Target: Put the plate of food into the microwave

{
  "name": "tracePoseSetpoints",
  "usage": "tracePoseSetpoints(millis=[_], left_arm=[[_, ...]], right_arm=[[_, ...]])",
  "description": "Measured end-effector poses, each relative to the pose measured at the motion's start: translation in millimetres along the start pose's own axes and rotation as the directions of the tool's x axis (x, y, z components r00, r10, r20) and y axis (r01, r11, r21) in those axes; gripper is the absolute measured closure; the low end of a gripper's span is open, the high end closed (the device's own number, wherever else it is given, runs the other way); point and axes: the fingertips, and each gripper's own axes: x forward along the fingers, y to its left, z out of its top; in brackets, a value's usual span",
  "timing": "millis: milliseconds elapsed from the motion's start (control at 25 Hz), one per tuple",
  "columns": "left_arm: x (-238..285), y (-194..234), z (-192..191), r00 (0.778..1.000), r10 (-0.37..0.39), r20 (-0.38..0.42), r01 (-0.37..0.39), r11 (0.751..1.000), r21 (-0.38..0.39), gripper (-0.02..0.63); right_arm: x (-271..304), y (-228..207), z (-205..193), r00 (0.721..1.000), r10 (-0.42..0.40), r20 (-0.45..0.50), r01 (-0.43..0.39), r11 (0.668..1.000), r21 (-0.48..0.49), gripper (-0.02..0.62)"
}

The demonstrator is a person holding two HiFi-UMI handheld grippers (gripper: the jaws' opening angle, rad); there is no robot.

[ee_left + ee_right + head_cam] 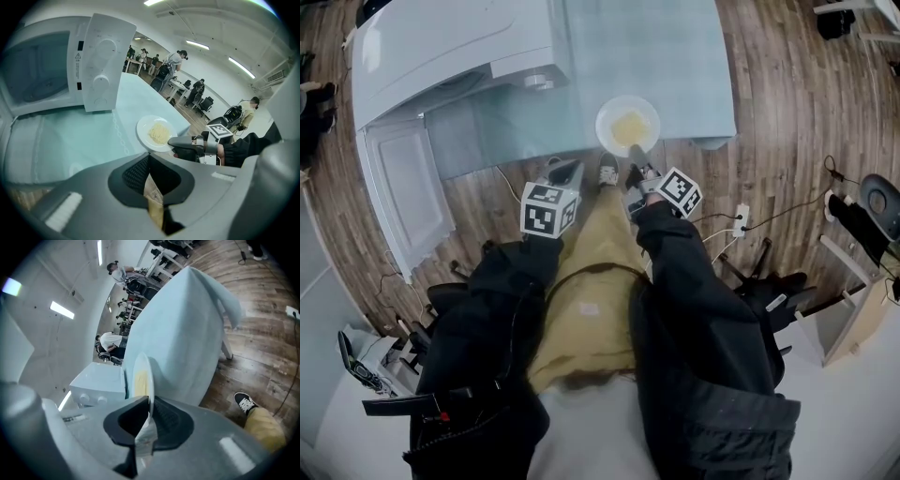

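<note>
At the near edge of the surface (675, 66), upper middle of the head view, the plate (604, 120) is looking like it's resting flat, food (630, 127) piled in its centre. Not lifted yet, as far as I can judge.

My right tool (637, 169) is gripping it. In the right gripper view the jaws are clamping down on the near rim, and the plate's edge is running straight up between the pads. Narrow bite, rim only.

My left tool (567, 172) is hovering just off the surface edge, lower left of the plate and apart from it. In the left gripper view its jaws are sitting together with nothing between them.

The microwave (441, 47) is sitting in the upper left of the head view, well apart from the plate. Its door (403, 187) is hanging open toward the lower left. In the left gripper view the cavity is facing me at the left of frame. It's too blurred to say what's inside.

Status, my read:
- Done: door is open, and I'm holding the plate's rim.
- Left: lifting the plate level, carrying it left across the surface, sliding it into the cavity, then releasing.
- The door will probably need closing after, and the empty left tool is looking free for that.

Risk I'm seeing: with a one-sided rim grip, the plate could tip and dump the food.
</note>
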Motion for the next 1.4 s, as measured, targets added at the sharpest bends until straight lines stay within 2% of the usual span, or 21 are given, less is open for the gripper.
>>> tracePoseSetpoints(millis=[80,240,640,1000,1400], left_arm=[[-0.1,0.9,-0.2,1.0,0.001,0.003,-0.001,1.0,-0.004,0.609],[-0.6,-0.4,3.0,1.0,0.003,0.018,-0.003,1.0,-0.01,0.609],[-18.5,14.5,14.0,0.996,0.039,0.081,-0.034,0.998,-0.051,0.609],[-46.7,56.3,12.9,0.984,0.109,0.139,-0.089,0.985,-0.146,0.609],[-88.8,114.9,-5.4,0.963,0.203,0.179,-0.151,0.951,-0.269,0.609]], right_arm=[[-0.6,5.3,-0.4,0.999,0.044,0.006,-0.044,0.999,0.014,0.583],[-3.0,9.8,-1.5,0.997,0.072,-0.004,-0.072,0.997,0.026,0.588],[4.3,48.8,-42.9,0.975,0.173,-0.137,-0.176,0.984,-0.008,0.586],[29.6,81.9,-89.6,0.95,0.173,-0.261,-0.187,0.982,-0.027,0.586],[71.6,112.4,-146.1,0.903,0.167,-0.395,-0.215,0.973,-0.08,0.586]])
